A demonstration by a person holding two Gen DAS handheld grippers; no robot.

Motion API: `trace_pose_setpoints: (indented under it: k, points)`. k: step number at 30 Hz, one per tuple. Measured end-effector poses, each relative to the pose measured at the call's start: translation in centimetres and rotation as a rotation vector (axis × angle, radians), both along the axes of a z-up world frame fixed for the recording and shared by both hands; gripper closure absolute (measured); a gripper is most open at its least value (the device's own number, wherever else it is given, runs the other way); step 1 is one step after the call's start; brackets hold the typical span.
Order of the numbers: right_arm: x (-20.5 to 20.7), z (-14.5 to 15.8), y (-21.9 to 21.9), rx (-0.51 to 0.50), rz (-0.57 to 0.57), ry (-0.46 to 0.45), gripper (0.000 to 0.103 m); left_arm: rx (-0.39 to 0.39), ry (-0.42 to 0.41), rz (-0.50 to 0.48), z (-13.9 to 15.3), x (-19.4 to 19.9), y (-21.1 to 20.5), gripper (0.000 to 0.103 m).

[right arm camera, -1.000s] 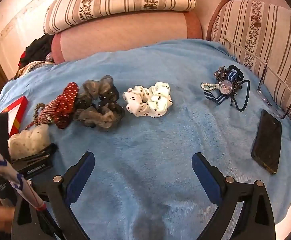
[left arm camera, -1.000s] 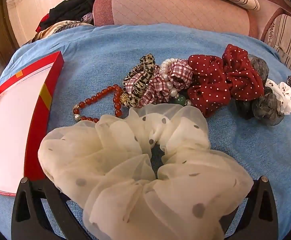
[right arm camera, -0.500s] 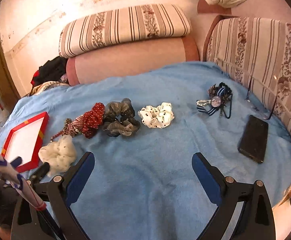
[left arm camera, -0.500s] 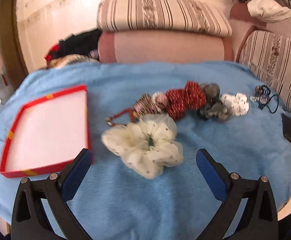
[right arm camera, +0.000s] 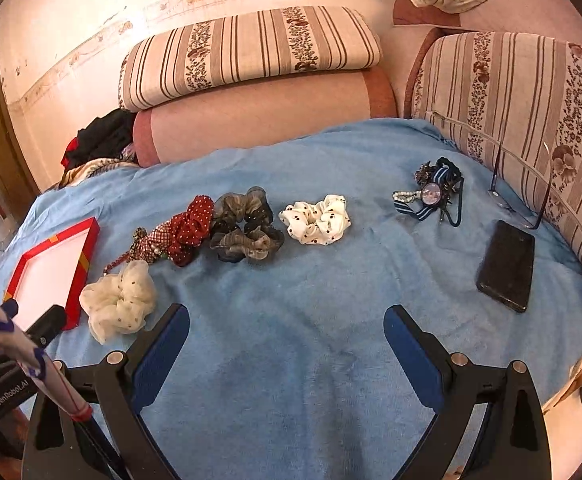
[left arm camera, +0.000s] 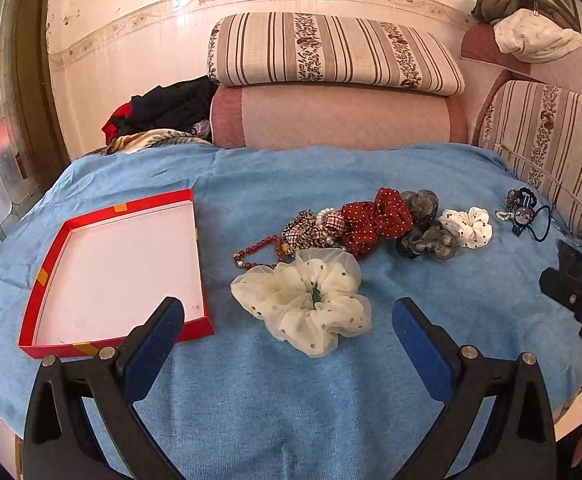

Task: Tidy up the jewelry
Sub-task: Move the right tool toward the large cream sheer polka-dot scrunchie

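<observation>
A cream dotted scrunchie (left arm camera: 305,302) (right arm camera: 119,304) lies on the blue cloth, just beyond my open left gripper (left arm camera: 287,330). Behind it runs a row: red bead bracelet (left arm camera: 255,250), leopard and plaid scrunchies with pearls (left arm camera: 315,230), red dotted scrunchie (left arm camera: 375,220) (right arm camera: 190,226), grey sheer scrunchie (left arm camera: 427,232) (right arm camera: 246,228), white scrunchie with dark dots (left arm camera: 469,227) (right arm camera: 317,220), and a blue ribbon hair tie cluster (left arm camera: 521,214) (right arm camera: 433,196). The red box with white inside (left arm camera: 119,272) (right arm camera: 51,268) lies at the left. My right gripper (right arm camera: 287,344) is open over bare cloth.
A black phone (right arm camera: 507,266) and glasses (right arm camera: 519,200) lie at the right, next to a striped cushion (right arm camera: 523,112). A pink bolster (left arm camera: 335,118) with a striped pillow lines the back edge. Dark clothes (left arm camera: 167,110) are piled at the back left.
My left gripper let go of the cream scrunchie, opened and pulled back and up. The right gripper also rose and drew back, so both views now show the whole cloth.
</observation>
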State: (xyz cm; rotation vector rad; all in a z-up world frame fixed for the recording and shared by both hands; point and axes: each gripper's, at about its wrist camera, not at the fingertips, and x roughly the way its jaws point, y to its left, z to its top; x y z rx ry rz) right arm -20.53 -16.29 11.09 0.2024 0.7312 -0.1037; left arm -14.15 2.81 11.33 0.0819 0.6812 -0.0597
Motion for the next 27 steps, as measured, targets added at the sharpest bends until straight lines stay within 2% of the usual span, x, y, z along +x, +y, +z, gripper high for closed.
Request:
trace_pose_setpoints:
  k: [14,27]
  points:
    - [1.8,-1.3,1.6,-0.021,0.034,0.041,0.003,-0.021,0.054,0.018,-2.0,1.9,1.0,0.000]
    - [3.3,-2.7,2.8,-0.052,0.055,0.089,0.003,-0.094,0.089,0.005,-3.3,3.5,2.4,0.000]
